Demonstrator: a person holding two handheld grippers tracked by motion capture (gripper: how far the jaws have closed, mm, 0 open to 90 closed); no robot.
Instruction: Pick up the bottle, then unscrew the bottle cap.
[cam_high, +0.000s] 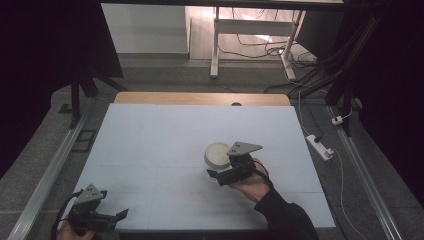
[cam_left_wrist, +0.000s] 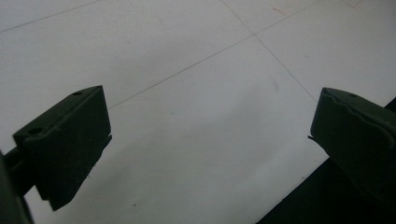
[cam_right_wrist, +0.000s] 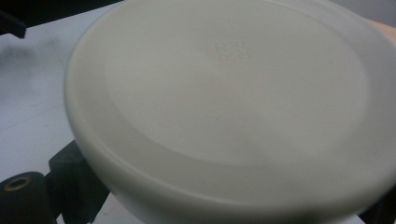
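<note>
- My right claw (cam_high: 216, 172) sits at the white round container (cam_high: 218, 155), which stands on the pale tabletop (cam_high: 150, 145) directly ahead of the claw, near the middle of the surface.
- In the right gripper view the container's lid (cam_right_wrist: 233, 98) spreads across just above and between my jaws; one black jaw shows low at the left edge, against the container's side under the lid's rim.
- I cannot tell from these views whether the right claw is clamped on the container or only set around it: the far jaw is hidden behind the lid.
- My left claw (cam_left_wrist: 210, 140) is spread wide apart with nothing in it, hanging over bare tabletop at the near left corner, well apart from the container.
- Handling, as I judge it: the container looks like stiff, smooth plastic, probably light, with a flat lid bearing a small embossed mark (cam_right_wrist: 230, 49).
- The smooth wall could slip under a light squeeze, and a round body may twist between two flat jaws.
- I would take hold across the body just under the lid's overhanging rim, so the lip stops it sliding down.
- Gripping the lid alone risks popping it off; whether it is snapped on tight I cannot see.
</note>
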